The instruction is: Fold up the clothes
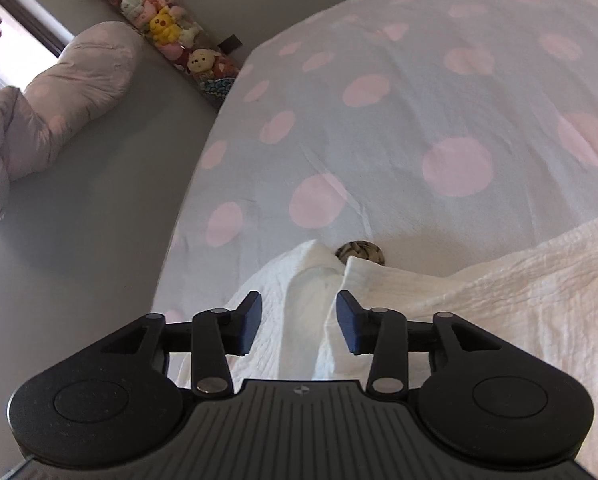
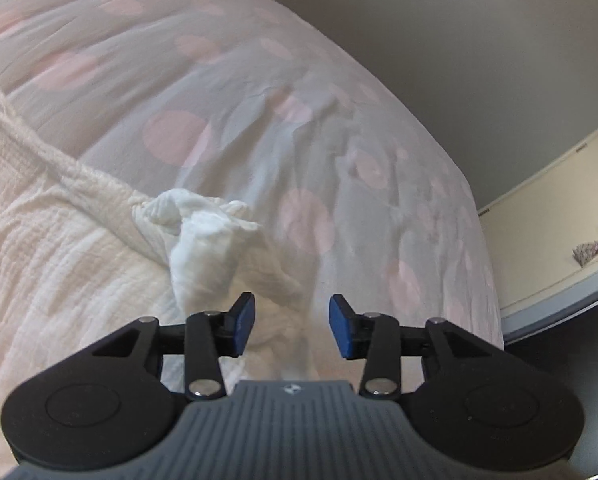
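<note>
A white crinkled garment (image 1: pixel 479 300) lies on a bed with a pink-dotted sheet (image 1: pixel 379 120). In the left wrist view my left gripper (image 1: pixel 299 322) is open just above a folded edge of the garment, nothing between its fingers. A small striped patch (image 1: pixel 359 251) peeks out past that edge. In the right wrist view my right gripper (image 2: pixel 291 326) is open over the garment (image 2: pixel 59 260), right behind a bunched-up white corner (image 2: pixel 203 236). That corner sits slightly left of the gap between the fingers. A raised seam or fold runs diagonally off to the left.
The bed's left edge drops to a grey floor (image 1: pixel 79 220), where a rolled pinkish quilt (image 1: pixel 51 120) lies. A tall tube of plush toys (image 1: pixel 167 28) stands against the wall. On the right side, the bed edge meets a cream wall and baseboard (image 2: pixel 559 240).
</note>
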